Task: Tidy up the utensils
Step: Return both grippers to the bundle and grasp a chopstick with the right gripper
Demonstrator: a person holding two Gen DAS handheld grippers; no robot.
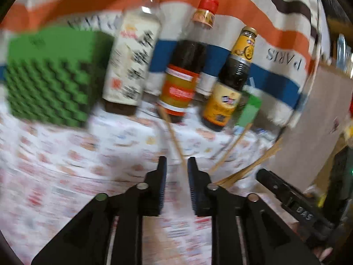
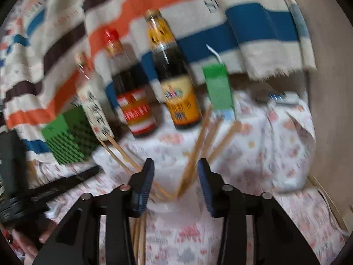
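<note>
Chopsticks (loose, fanned) between parted right gripper fingers, on tablecloth

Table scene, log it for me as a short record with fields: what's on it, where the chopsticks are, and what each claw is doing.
surface: table under a patterned cloth
back row: three sauce bottles standing upright, green perforated box to their left, small green carton to their right
backdrop: striped towel
chopsticks: wooden chopsticks scattered loose on the cloth
left claw: jaws apart, one chopstick lying in the gap, pads not pressing it
right claw: jaws apart over several chopsticks, nothing gripped
image quality: both views motion-blurred
</note>
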